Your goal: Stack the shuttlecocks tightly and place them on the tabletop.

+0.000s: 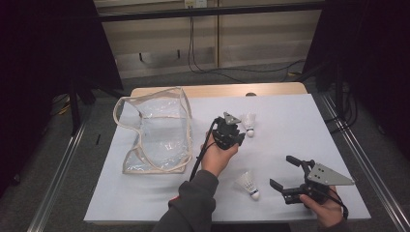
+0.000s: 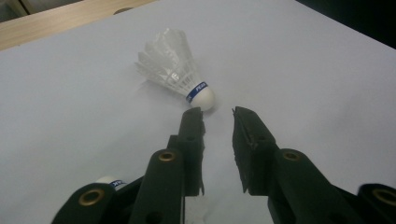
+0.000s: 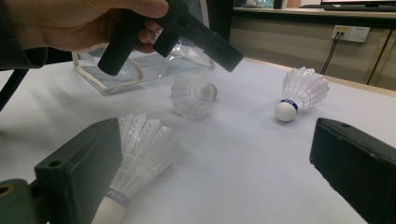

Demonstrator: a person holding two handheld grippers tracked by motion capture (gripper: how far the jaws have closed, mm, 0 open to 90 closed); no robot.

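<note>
While shuttlecocks [image 1: 248, 182] lie outside, clear bag [image 1: 153, 129] gapes.

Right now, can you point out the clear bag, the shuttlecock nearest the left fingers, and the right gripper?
clear bag [image 1: 154, 140]: high view, on its see-through side panel.
shuttlecock [image 2: 175, 70]: left gripper view, on its white feather skirt.
right gripper [image 1: 285, 171]: high view, midway between its open fingers.

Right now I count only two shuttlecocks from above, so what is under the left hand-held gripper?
A third shuttlecock lies on its side on the white sheet beneath the left hand-held gripper. In the high view, that gripper and the hand cover it.
</note>
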